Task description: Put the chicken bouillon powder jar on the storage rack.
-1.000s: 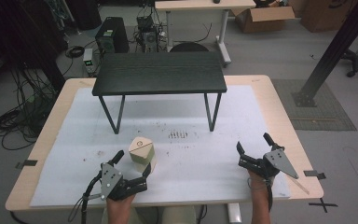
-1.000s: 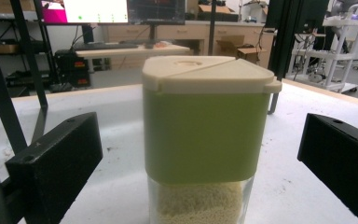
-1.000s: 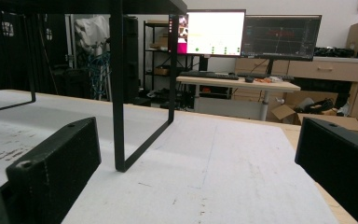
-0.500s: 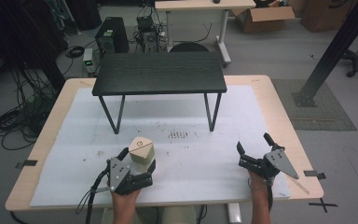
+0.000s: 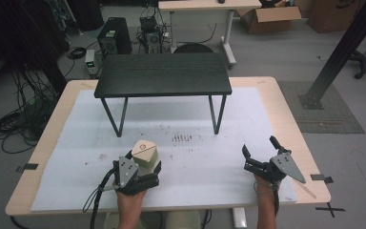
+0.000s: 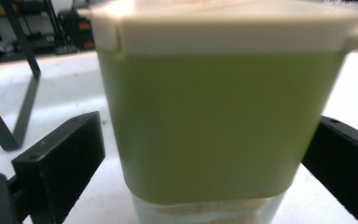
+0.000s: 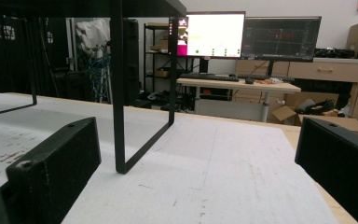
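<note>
I see a smooth green plastic container (image 6: pixel 209 121), cream lid (image 6: pixel 223 23), matt black jaws, scuffed white sheet (image 5: pixel 248 143).

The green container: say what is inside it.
Through the clear base of the green container, a pale, sandy fill shows. The green wall and cream lid hide the rest.

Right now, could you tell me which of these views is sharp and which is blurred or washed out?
Left gripper view: the green container sits very close and soft, its cream lid washed out along the top. Right gripper view: the black stand's leg and the monitors read fairly clearly, the bright screen slightly blown out. High view: evenly lit, no harsh glare, fine detail small.
</note>
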